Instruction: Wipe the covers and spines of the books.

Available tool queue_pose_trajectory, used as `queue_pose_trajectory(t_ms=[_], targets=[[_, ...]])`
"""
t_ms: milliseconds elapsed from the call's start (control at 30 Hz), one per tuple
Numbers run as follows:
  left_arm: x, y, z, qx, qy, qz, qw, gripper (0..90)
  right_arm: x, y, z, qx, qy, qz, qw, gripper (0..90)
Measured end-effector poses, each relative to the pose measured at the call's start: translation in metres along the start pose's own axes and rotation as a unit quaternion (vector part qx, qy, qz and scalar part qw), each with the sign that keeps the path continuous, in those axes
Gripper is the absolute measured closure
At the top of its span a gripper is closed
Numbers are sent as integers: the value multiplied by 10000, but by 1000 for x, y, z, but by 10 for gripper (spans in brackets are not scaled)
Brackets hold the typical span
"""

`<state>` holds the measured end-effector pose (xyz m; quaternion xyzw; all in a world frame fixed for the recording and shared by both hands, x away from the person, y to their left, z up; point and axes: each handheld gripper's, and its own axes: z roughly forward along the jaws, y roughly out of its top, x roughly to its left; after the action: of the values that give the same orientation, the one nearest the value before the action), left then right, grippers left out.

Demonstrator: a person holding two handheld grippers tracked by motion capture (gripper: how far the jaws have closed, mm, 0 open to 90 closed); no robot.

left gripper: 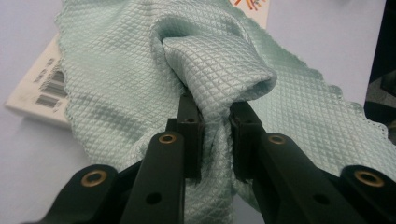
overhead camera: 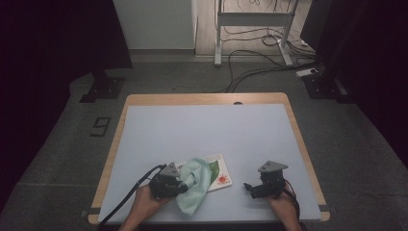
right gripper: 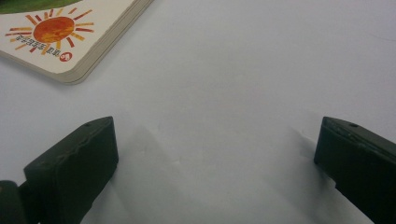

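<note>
In the high view, the left gripper point(overhead camera: 185, 182) pinches a pale mint-green quilted microfibre cloth point(overhead camera: 196, 185) that lies draped over the near-left part of a thin white board book with a red sun printed on its cover point(overhead camera: 220, 174), close to the near edge of the pale blue table mat point(overhead camera: 202, 130). The right gripper point(overhead camera: 249, 186) rests on the mat well to the right of the book, holding nothing. The mat covers a light wooden table point(overhead camera: 207, 98); beyond it are grey carpet, black stand feet, a white desk frame and loose cables.

In the left gripper view, the jaws are pressed on a bunched fold of the cloth, which spreads out past them across the book's barcode corner point(left gripper: 46, 88). The job looks like wiping the cover, so the cloth should be kept flat under the jaws and dragged in even strokes without pushing the book along.

In the right gripper view, the jaws stand spread wide over bare mat, the book's sun corner point(right gripper: 58, 30) ahead and to the left. That gripper could well steady the book's edge.
</note>
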<state>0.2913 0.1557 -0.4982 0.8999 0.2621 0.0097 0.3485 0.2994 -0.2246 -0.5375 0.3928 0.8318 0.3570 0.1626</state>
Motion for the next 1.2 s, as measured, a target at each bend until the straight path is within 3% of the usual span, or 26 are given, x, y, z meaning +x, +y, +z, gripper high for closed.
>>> queue_pose_trajectory(t_ms=[300,900,1200], targets=[[-2,12,14,-77,-28,87,9999,780,0,0,0,-1,-1,1,10000,0],[-13,52,52,-51,-46,326,9994,780,0,0,0,0,-1,2,10000,0],[-16,69,70,-102,-133,331,9993,782,0,0,0,1,0,4,10000,0]])
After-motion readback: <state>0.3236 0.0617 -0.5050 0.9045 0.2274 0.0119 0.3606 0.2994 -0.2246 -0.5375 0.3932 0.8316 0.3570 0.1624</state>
